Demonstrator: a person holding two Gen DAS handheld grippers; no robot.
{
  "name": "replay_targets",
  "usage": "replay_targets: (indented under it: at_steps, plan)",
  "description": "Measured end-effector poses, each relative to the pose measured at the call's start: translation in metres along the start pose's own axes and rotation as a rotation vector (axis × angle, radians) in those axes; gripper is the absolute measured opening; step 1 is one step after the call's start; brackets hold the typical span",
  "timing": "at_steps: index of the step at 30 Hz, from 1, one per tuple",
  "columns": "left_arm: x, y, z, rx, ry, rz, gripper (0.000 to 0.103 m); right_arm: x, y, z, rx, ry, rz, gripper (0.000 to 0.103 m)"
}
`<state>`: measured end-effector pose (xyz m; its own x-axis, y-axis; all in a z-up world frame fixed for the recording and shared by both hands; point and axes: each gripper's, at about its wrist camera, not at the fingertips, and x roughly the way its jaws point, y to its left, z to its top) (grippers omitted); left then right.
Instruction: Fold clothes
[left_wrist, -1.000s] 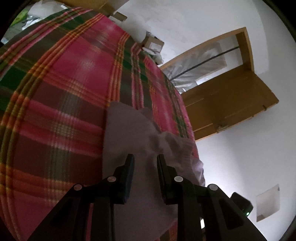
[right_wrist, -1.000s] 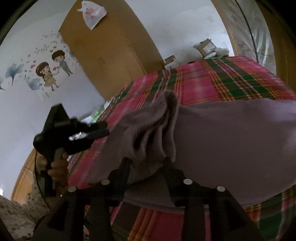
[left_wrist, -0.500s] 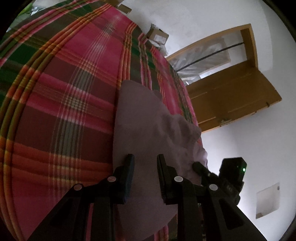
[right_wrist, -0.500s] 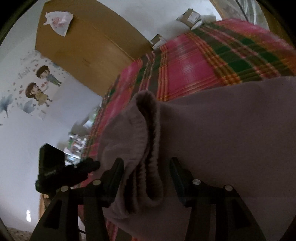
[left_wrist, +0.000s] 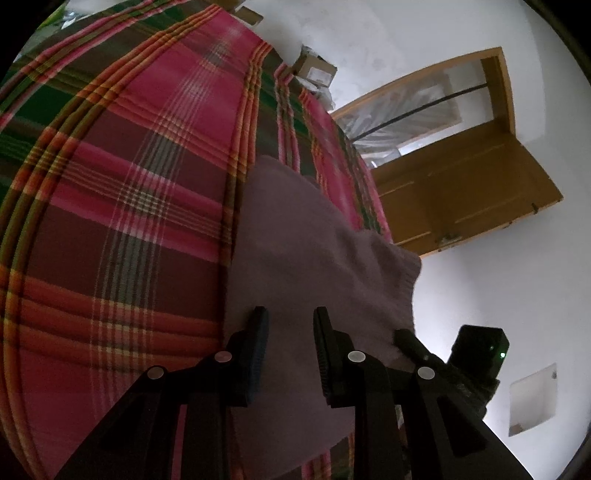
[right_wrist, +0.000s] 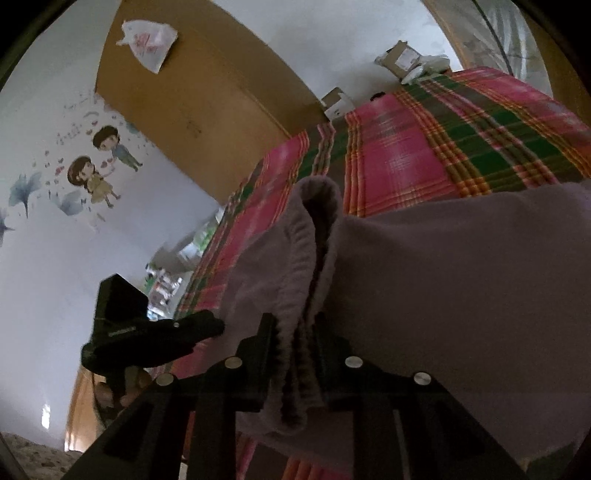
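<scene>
Mauve knit garment (right_wrist: 461, 280) lies spread on the plaid bedspread (left_wrist: 122, 192). Right gripper (right_wrist: 295, 332) is clamped on a bunched ribbed fold at the garment's near edge. Left gripper (left_wrist: 288, 332) has fingers apart over flat cloth, gripping nothing. Farther off: wooden door (left_wrist: 461, 184), cardboard boxes (right_wrist: 402, 59).

Both views are dim and grainy, with strong fisheye bending and black vignette at the corners. Daylight enters through the doorway (left_wrist: 406, 107), leaving white walls (left_wrist: 498, 258) bright. The grippers are near-silhouettes. The plaid bedspread (right_wrist: 424, 155) blurs at its far end.
</scene>
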<state>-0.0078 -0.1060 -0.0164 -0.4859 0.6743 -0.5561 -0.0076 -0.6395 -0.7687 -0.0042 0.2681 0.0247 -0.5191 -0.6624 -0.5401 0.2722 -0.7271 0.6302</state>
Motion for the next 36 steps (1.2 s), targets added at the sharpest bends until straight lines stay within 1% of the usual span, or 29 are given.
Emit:
replay_targets:
  at_steps: [1,4,7,10,11,14,15,17,20,21,22,23,24,25,29,31,33,36]
  plan:
    - [0.001,0.0,0.0,0.001,0.005,0.002,0.025,-0.004,-0.003,0.0,0.015,-0.013,0.004,0.021]
    - [0.005,0.001,0.0,0.003,0.018,0.005,0.025,-0.002,-0.01,-0.003,0.041,-0.017,-0.035,0.021]
    - [0.009,0.0,0.003,0.003,0.023,0.009,0.025,0.007,-0.022,-0.009,0.078,0.003,-0.087,0.027]
    - [0.01,-0.001,0.005,0.0,0.025,0.007,0.025,0.008,-0.025,-0.007,0.081,0.016,-0.091,0.029]
    - [0.011,-0.002,0.006,-0.001,0.025,0.006,0.024,0.005,-0.021,-0.005,0.056,0.004,-0.113,0.032]
    - [0.011,-0.004,0.006,0.005,0.025,0.014,0.025,-0.005,-0.009,0.003,-0.017,-0.047,-0.174,0.033]
    - [0.011,-0.005,0.005,0.006,0.026,0.016,0.025,-0.007,-0.005,0.009,-0.04,-0.062,-0.182,0.034]
    - [0.01,-0.005,0.005,0.007,0.026,0.017,0.025,-0.003,-0.003,0.023,-0.058,-0.06,-0.175,0.035]
    - [0.01,-0.005,0.004,0.0,0.025,0.016,0.025,0.016,-0.008,0.041,-0.058,-0.026,-0.222,0.035]
    - [0.01,-0.004,0.003,0.001,0.025,0.016,0.025,0.022,-0.013,0.043,-0.039,-0.011,-0.216,0.036]
    - [0.01,-0.004,0.003,0.002,0.025,0.017,0.025,0.027,-0.017,0.046,-0.021,0.003,-0.211,0.036]
    - [0.01,-0.004,0.003,0.002,0.025,0.016,0.025,0.032,-0.022,0.048,-0.004,0.014,-0.209,0.03]
    - [0.011,-0.003,0.003,0.002,0.026,0.015,0.025,0.032,-0.024,0.048,0.002,-0.001,-0.225,0.02]
    - [0.011,-0.003,0.003,0.001,0.027,0.013,0.025,0.032,-0.025,0.048,-0.005,-0.017,-0.246,0.02]
    - [0.012,-0.001,0.002,0.0,0.03,0.006,0.025,0.034,-0.035,0.045,0.001,-0.008,-0.272,0.018]
    - [0.012,-0.001,0.002,0.002,0.03,0.005,0.025,0.033,-0.034,0.046,-0.015,-0.004,-0.286,0.018]
    - [0.01,-0.001,0.002,0.004,0.029,0.009,0.025,0.035,-0.024,0.047,-0.055,0.0,-0.317,0.02]
    - [0.006,0.0,0.001,0.001,0.023,0.007,0.025,0.024,-0.007,0.042,-0.106,-0.037,-0.337,0.021]
